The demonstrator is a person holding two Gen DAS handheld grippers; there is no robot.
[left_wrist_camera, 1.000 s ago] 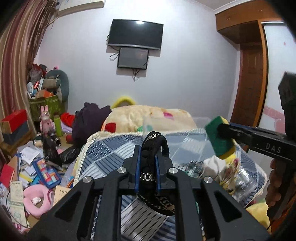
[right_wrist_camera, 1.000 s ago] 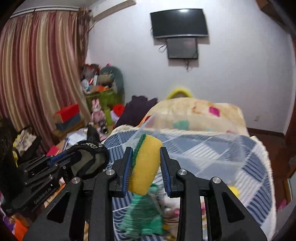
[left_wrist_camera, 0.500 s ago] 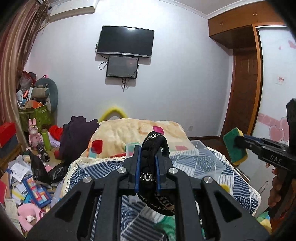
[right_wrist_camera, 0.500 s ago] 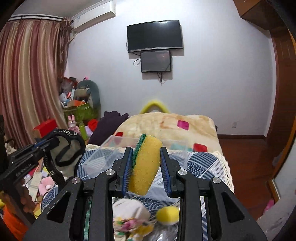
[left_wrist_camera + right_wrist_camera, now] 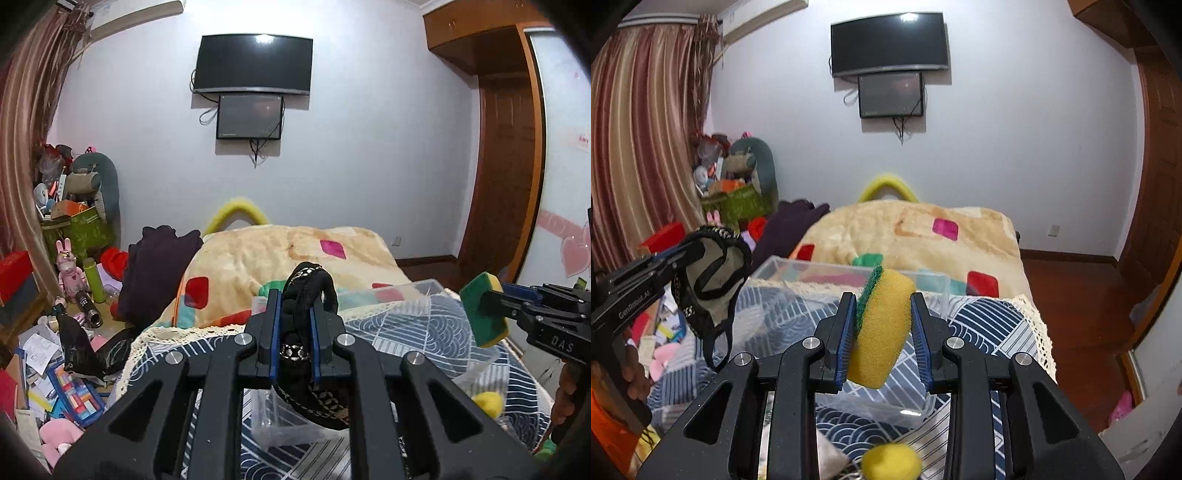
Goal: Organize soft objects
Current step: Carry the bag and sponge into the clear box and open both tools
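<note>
Both grippers have come up and levelled over the last second: a second ago the views looked down at the bedspread and loose items, now the horizon is higher and the clear plastic bin (image 5: 846,295) sits square ahead of both cameras. My read: pick phase done for both items, now in carry toward the bin, drop not yet made. Left gripper (image 5: 294,334) has its jaws pinching the black lace-trimmed garment (image 5: 308,295); in the left wrist view the fabric bunches up out of the jaws at 12 o'clock and a loop hangs down at 6. From the right wrist view the same garment (image 5: 713,284) dangles at 9 o'clock, clear of the bed and, as far as I can tell, just outside the bin's left wall. Right gripper (image 5: 882,328) has its jaws pressed on the yellow sponge with green scrub pad (image 5: 882,317), green face toward the left jaw, sponge tilted and poking up past the tips, hanging over the bin's near edge. In the left view the sponge (image 5: 482,314) shows at 3 o'clock, held out level, well apart from the garment. Both grippers point roughly horizontal down the bed (image 5: 997,314) toward the far wall, side by side. A yellow ball (image 5: 892,463) lies loose on the bed at 6 o'clock under the right gripper, not yet collected.
</note>
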